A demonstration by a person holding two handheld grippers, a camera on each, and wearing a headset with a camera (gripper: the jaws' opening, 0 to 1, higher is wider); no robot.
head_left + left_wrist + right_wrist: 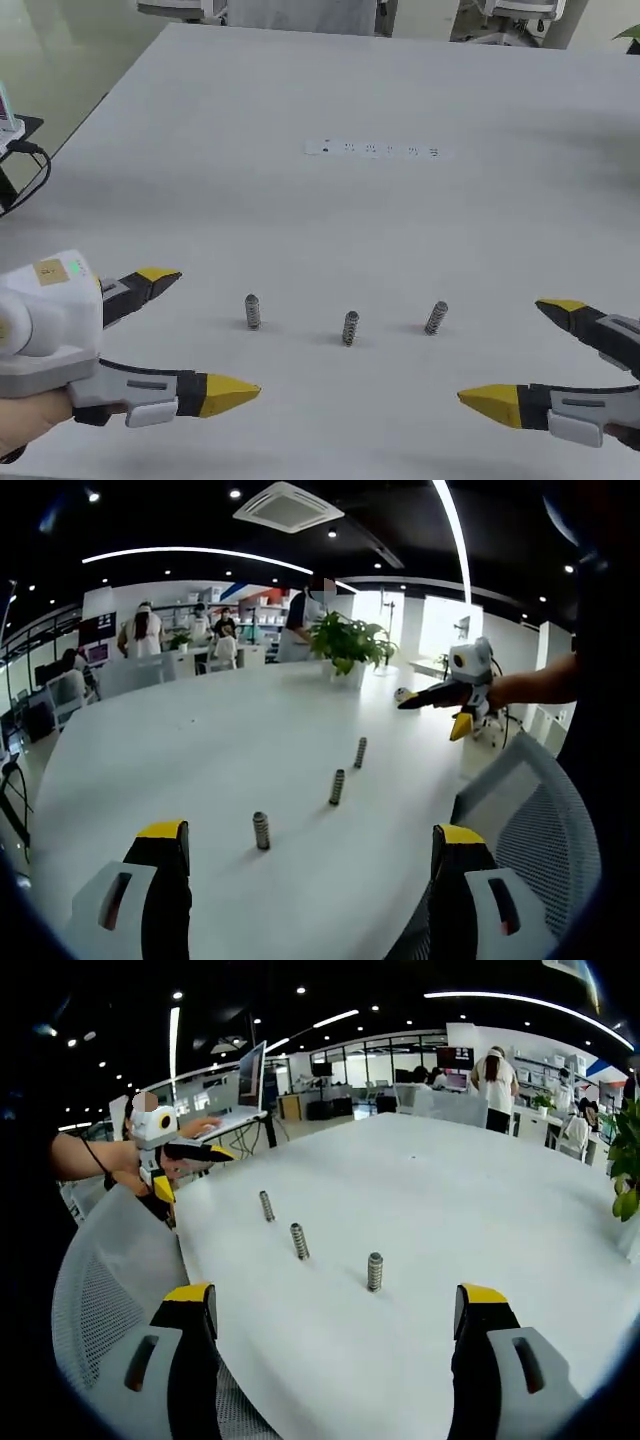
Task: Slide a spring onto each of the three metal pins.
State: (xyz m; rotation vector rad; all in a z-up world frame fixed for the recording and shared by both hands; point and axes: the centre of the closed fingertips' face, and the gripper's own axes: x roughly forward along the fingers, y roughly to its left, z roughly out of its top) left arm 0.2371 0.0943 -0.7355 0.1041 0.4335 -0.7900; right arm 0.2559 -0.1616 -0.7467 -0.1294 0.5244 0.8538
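My left gripper (205, 333) and right gripper (508, 352) both have jaws wide apart, holding nothing. Three springs (350, 328) stand upright in a row on the table (400, 220) between them.

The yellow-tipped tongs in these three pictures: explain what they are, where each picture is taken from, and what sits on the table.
There is no robot here. A person holds a two-jaw tool in each hand: the left gripper and the right gripper. The head view comes from a camera on the person's head, looking down at the white table. The two round pictures come from fisheye cameras riding on the grippers, each looking out between its own yellow tips and catching the other gripper across the table. On the table three small springs stand upright in a row: the left spring, the middle spring and the right spring. Any pins inside them are hidden. Both grippers are open and hold nothing.
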